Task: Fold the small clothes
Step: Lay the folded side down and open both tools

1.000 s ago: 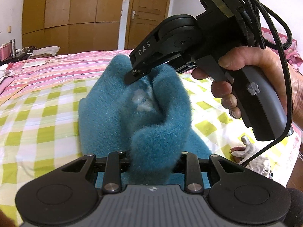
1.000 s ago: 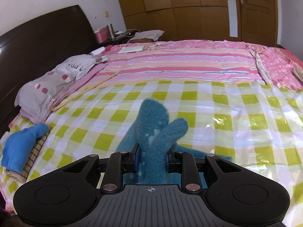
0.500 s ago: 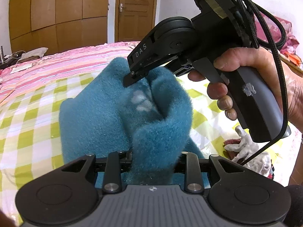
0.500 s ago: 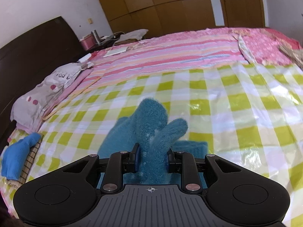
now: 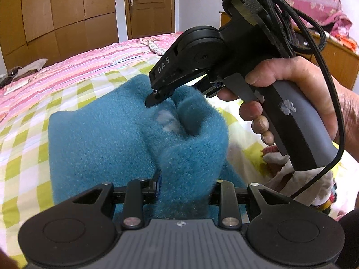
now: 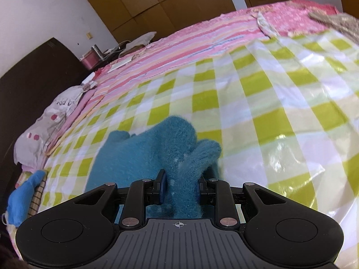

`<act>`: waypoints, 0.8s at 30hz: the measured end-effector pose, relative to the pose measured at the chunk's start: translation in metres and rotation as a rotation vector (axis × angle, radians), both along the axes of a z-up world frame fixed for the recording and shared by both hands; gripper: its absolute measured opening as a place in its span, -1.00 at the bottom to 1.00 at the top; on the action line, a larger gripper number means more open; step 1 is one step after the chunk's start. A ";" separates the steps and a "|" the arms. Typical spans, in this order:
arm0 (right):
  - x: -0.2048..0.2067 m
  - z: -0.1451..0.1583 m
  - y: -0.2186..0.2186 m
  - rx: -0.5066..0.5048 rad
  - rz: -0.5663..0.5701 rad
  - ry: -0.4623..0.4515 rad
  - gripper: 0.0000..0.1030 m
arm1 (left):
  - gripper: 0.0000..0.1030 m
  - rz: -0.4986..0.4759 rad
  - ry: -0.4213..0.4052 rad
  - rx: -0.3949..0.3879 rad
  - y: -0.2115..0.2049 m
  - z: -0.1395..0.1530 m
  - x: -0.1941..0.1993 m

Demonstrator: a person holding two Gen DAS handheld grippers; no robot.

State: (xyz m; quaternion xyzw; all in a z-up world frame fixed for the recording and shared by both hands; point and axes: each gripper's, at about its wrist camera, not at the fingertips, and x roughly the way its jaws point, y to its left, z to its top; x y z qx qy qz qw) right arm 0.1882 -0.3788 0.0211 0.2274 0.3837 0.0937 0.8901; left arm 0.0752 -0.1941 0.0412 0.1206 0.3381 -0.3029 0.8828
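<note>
— Teal fleece garment [image 5: 101, 139], that fuzzy thing, where is it?

— Over the green-checked plastic sheet [image 6: 258, 103] on the bed, part lying on it, part bunched up between the two tongs.

— Both tongs have it?

— Yes. The left gripper [image 5: 186, 183] is clamped on a thick fold right at its fingers. The right gripper [image 6: 180, 185] pinches another fold, its blue pads pressed into the pile. From the left camera you see the right gripper [image 5: 157, 97] from the side, its tip sunk in the fleece, a hand [image 5: 298, 103] wrapped round the handle.

— Anything else about?

— A blue cloth [image 6: 24, 192] at the bed's edge, a grey pillow [image 6: 49, 130] by the dark headboard.
</note>
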 end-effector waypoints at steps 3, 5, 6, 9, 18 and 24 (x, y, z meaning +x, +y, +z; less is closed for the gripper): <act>-0.002 -0.009 -0.007 0.034 -0.012 0.004 -0.50 | -0.31 0.001 -0.022 0.026 -0.007 -0.004 -0.007; -0.004 -0.015 -0.011 0.055 -0.016 0.009 -0.43 | -0.26 -0.002 -0.037 0.044 -0.010 -0.006 -0.009; -0.005 -0.016 -0.011 0.057 -0.014 0.008 -0.40 | -0.25 -0.003 -0.043 0.052 -0.012 -0.006 -0.011; -0.011 -0.017 -0.013 0.058 -0.022 0.005 -0.24 | -0.08 -0.009 -0.049 0.057 -0.015 -0.007 -0.017; -0.070 0.008 -0.030 0.057 -0.089 -0.059 -0.12 | -0.01 -0.041 -0.063 -0.008 0.004 0.011 -0.037; -0.109 0.025 -0.005 0.058 -0.015 -0.101 -0.13 | 0.00 -0.078 -0.078 -0.020 0.021 0.019 -0.051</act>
